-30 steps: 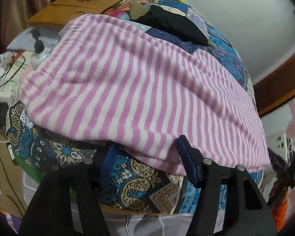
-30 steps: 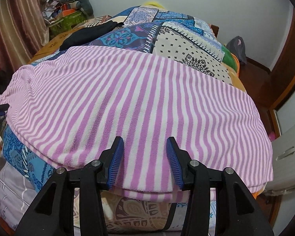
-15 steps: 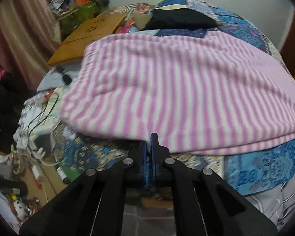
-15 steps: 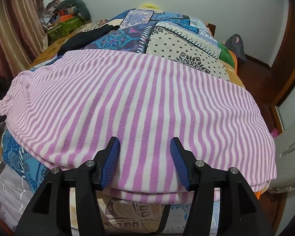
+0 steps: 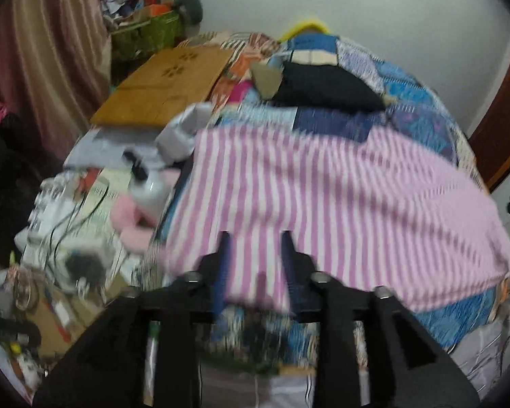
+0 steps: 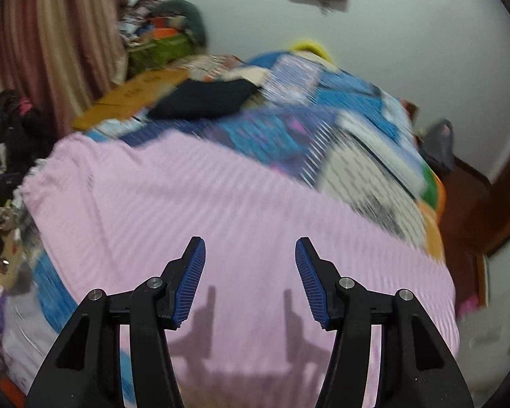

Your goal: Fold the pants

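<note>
The pink-striped pants (image 5: 323,197) lie spread flat across the patchwork bed (image 5: 421,108), while both the left gripper (image 5: 255,248) and right gripper (image 6: 250,255) hover above them, jaws opening and gripping nothing.

Both wrist views angled down, close over striped pants (image 5: 340,204), shared bed (image 6: 357,156)

At your twelve o'clock a patchwork quilt (image 5: 421,119) covers the bed, a black cushion (image 5: 323,90) lying on it. At ten o'clock you have a wooden board (image 5: 163,85), then a green basket (image 5: 146,35) beside the striped curtain (image 5: 51,57)
</note>
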